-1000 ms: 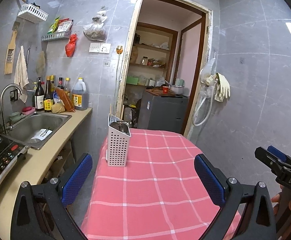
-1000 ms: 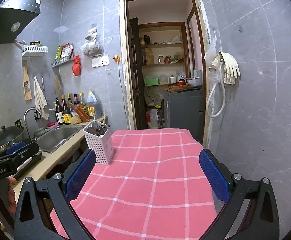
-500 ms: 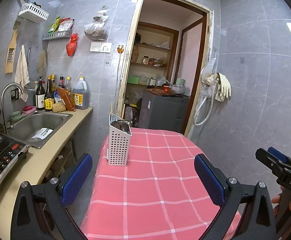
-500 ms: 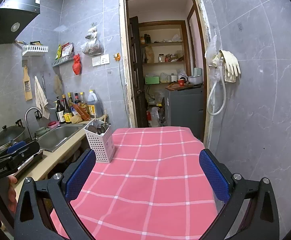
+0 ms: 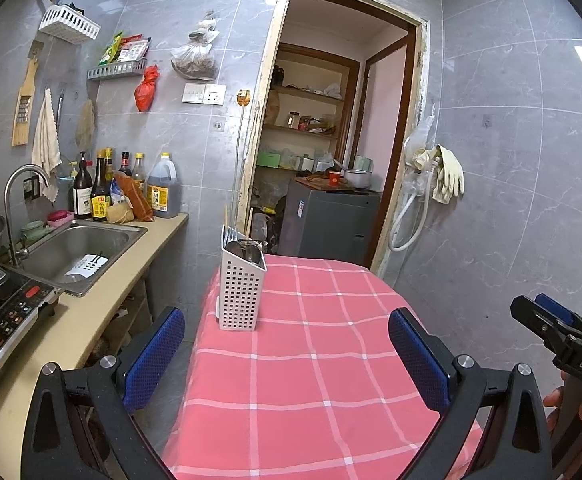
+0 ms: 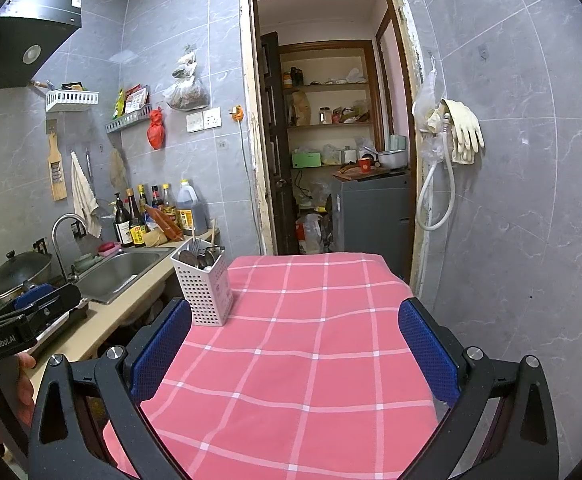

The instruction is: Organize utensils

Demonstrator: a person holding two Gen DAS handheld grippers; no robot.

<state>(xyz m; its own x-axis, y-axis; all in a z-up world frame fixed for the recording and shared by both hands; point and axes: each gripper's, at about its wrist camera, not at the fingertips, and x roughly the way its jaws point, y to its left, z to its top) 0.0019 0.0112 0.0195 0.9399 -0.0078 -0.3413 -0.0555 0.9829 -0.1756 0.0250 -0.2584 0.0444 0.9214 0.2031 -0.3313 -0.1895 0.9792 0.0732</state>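
A white utensil holder [image 5: 239,284] filled with cutlery [image 6: 201,255] is seen upright at the left edge of the tabletop [image 5: 315,360], ahead of the left tongs [image 5: 287,356] and ahead-left of the right tongs [image 6: 295,356]. Both tongs are held released, gripping nothing, level above the near end of the checked cloth.
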